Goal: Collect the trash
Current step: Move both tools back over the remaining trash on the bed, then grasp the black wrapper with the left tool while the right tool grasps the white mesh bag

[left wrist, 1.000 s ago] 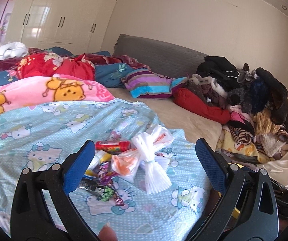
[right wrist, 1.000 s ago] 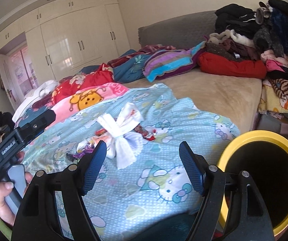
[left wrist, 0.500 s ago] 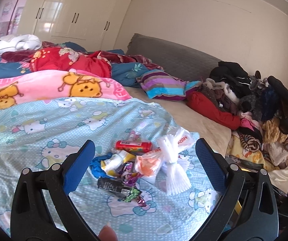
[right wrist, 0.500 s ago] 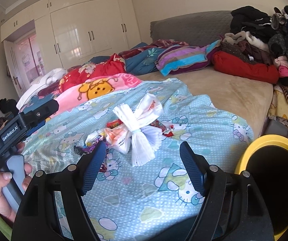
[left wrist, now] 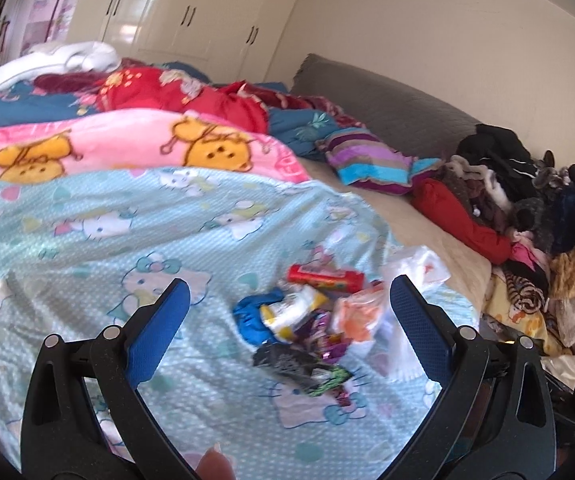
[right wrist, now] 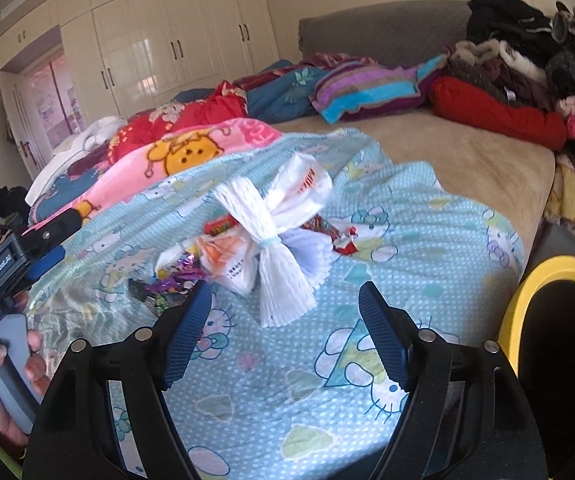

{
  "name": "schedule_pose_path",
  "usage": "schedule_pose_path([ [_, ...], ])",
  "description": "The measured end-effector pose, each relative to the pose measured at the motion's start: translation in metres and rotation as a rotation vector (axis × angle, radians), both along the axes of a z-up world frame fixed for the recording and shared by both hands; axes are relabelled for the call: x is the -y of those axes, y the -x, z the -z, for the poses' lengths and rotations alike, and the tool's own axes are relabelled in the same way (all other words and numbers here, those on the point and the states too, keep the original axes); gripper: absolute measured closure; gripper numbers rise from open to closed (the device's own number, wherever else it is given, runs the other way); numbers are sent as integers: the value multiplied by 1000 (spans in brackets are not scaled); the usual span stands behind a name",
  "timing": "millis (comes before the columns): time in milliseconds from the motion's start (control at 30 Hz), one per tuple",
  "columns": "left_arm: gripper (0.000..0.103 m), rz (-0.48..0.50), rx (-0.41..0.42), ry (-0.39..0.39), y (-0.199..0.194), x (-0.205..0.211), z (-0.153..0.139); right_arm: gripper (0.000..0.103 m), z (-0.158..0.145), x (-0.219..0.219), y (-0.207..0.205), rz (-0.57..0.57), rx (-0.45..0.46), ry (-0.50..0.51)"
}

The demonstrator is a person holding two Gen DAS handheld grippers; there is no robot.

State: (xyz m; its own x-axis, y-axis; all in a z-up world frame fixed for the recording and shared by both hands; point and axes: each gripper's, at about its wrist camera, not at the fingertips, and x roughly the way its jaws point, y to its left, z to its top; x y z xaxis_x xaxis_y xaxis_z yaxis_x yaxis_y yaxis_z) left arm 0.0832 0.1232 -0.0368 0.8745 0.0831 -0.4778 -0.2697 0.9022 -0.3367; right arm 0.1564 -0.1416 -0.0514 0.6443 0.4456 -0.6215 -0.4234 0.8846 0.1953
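Trash pile (left wrist: 311, 320) nearer, both grippers lower, open

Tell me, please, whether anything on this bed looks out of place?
Yes: a heap of litter, wrappers, a red tube and a white foam net, lies on the blue cartoon-cat bedsheet, though a yellow-rimmed bin stands beside the bed.

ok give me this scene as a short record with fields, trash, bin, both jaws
surface: light blue cartoon blanket on a bed
trash: wrapper pile with a red tube and white foam net
bin: yellow-rimmed bin, right of the bed
left gripper: jaws open, holding nothing
right gripper: jaws open, holding nothing
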Motion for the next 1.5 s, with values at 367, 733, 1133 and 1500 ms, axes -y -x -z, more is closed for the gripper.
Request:
schedule_pose_path([
  [367, 11, -32, -74, 91, -5, -21, 27, 29, 21, -6, -22, 9, -46, 20],
  [733, 26, -15, -178, 233, -22, -21, 63, 30, 50, -22, -44, 7, -126, 34],
  [1133, 39, 30, -245, 351, -32, -14, 86, 81, 72, -19, -54, 10, -234, -24],
  [1500, 70, 78, -253, 404, -27, -7, 87, 88, 60, -11, -34, -31, -190, -47],
])
